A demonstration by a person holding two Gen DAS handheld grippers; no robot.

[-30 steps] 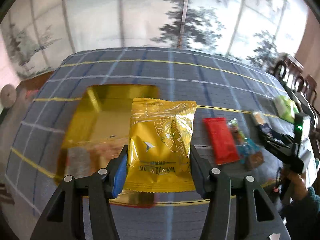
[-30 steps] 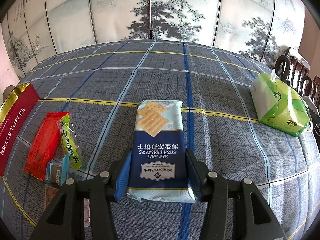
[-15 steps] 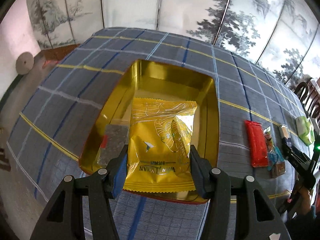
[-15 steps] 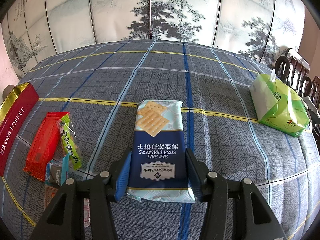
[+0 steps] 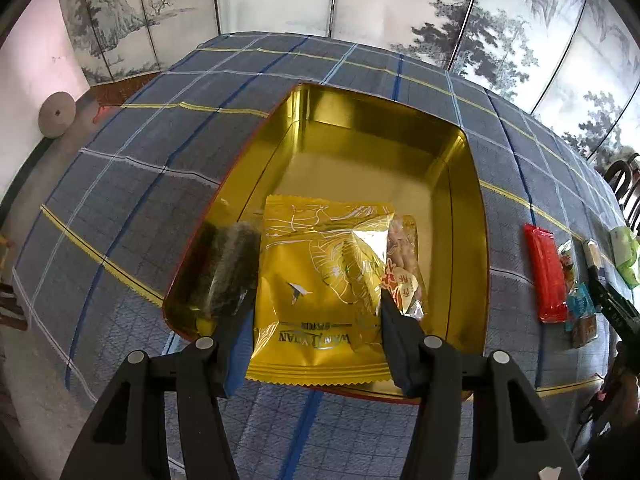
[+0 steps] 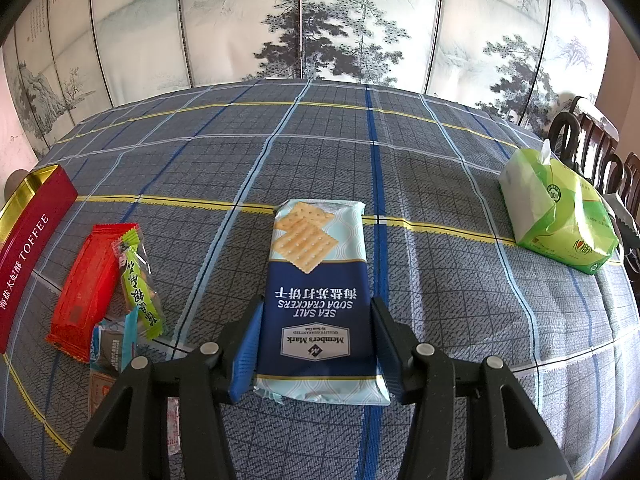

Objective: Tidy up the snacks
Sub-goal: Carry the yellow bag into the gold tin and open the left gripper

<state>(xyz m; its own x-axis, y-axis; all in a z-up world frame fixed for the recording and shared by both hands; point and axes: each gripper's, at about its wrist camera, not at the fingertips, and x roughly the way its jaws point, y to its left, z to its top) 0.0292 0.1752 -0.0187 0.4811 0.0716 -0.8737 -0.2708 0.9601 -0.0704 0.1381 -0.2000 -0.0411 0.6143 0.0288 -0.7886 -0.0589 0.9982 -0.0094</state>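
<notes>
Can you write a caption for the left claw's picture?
Left claw holds a shiny yellow snack packet over the open gold tin box.

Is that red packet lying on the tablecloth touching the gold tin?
Apart. In the left wrist view, a strip of checked tablecloth shows between the flat red snack packet and the open gold metal tin.

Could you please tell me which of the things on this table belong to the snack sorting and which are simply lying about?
Belonging to the job:
- gold foil snack packet, in the left gripper
- blue soda cracker pack, in the right gripper
- gold-lined red toffee tin
- red wrapped bar
- green sweet wrapper

Lying about:
- green tissue pack
- dark wooden chairs
</notes>
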